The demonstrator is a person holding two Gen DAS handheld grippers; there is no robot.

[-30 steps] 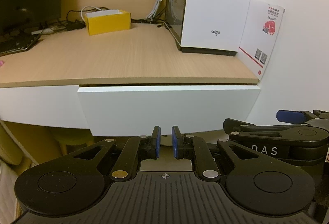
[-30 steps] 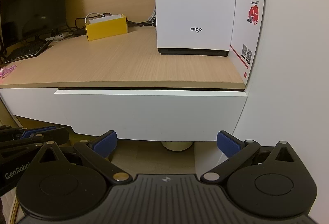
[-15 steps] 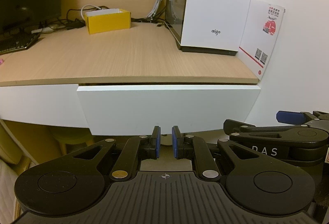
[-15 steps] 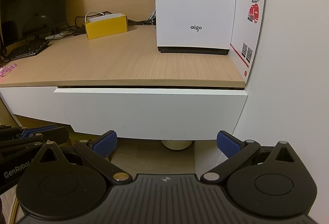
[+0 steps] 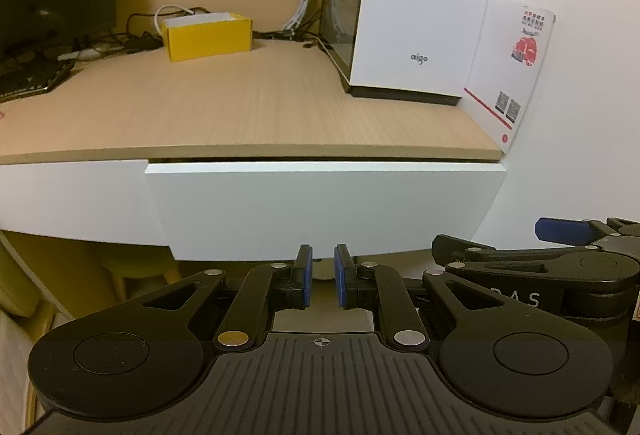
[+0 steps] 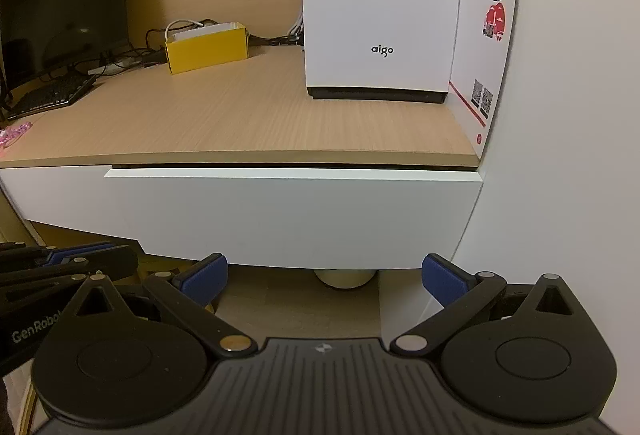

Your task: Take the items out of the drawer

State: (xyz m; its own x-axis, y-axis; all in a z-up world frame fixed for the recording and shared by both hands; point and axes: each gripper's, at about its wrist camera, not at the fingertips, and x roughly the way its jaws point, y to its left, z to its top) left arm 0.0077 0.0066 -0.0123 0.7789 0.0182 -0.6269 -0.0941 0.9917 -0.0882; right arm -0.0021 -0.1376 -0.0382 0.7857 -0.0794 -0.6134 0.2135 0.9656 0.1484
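Through your left wrist camera, your left gripper (image 5: 321, 277) sits low in front of the white drawer (image 5: 324, 207), its blue pads (image 5: 306, 275) drawn nearly together with only a thin slit between them and nothing clamped there. The drawer front hangs just under the wooden desktop (image 5: 240, 107), pulled out only a crack at most, so whatever lies inside is hidden. Your right gripper (image 5: 560, 267) shows at the right edge, beside and a little ahead of the left one. On the desk stand a yellow box (image 5: 208, 37), a white computer case (image 5: 424, 7) and a leaflet (image 5: 512, 67) propped against the wall.

Through your right wrist camera, your right gripper (image 6: 324, 279) has its jaws spread wide and empty, the drawer (image 6: 288, 215) straight ahead and just above the fingertips. No handle is visible on the flat front; a dark gap runs along its top edge under the desktop (image 6: 240, 115). Your left gripper (image 6: 60, 263) is just visible at the left edge.

You appear to be at the very start: the drawer is not yet opened and no item is out. The next move probably calls for hooking a finger under the bottom edge or into the top gap and pulling the front straight toward you, keeping the pull level so the drawer doesn't bind.
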